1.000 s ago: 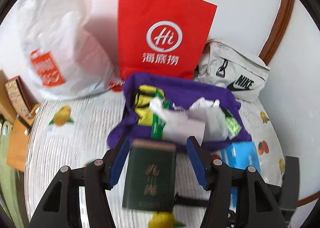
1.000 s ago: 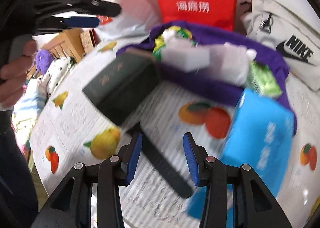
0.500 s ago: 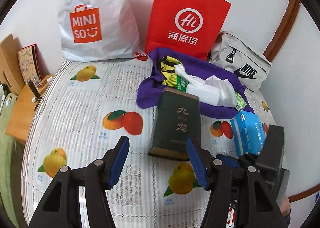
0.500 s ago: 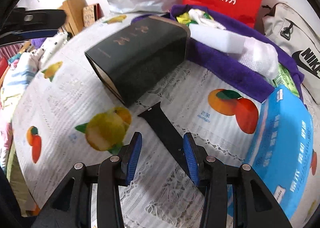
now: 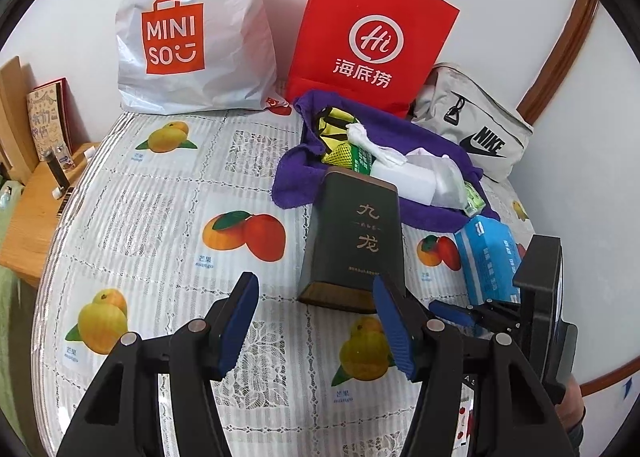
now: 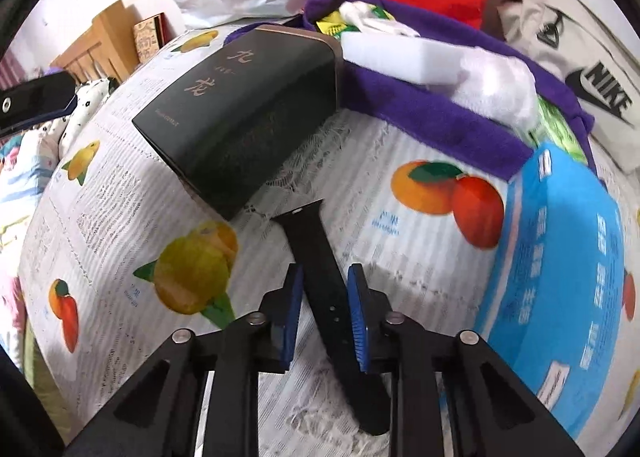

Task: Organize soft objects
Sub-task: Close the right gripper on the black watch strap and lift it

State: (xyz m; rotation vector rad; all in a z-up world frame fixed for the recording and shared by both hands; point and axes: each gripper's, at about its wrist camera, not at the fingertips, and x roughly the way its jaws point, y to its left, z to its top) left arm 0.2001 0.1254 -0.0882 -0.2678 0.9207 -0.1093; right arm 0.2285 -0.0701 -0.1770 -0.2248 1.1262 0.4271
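A black strap (image 6: 310,245) lies flat on the fruit-print tablecloth (image 6: 120,193). My right gripper (image 6: 324,311) points down over it. Its jaws are closing with the strap between them, and the blue pads (image 6: 294,305) touch its edges. A dark green box (image 5: 352,237) lies on the cloth just beyond my left gripper (image 5: 316,317), which is open and holds nothing. Behind the box, a purple towel (image 5: 296,181) carries a white sponge block (image 5: 404,181), tissue and green-yellow packets. A blue tissue pack (image 6: 560,277) lies right of the strap.
A white Miniso bag (image 5: 192,29) and a red paper bag (image 5: 372,37) stand against the back wall, with a grey Nike pouch (image 5: 476,129) to their right. A wooden shelf (image 5: 40,193) adjoins the table's left edge. My right gripper (image 5: 460,311) shows low right in the left wrist view.
The left wrist view has drawn back; the green box, earlier between the left fingers, now lies on the cloth ahead of them. The right jaws have narrowed onto the strap.
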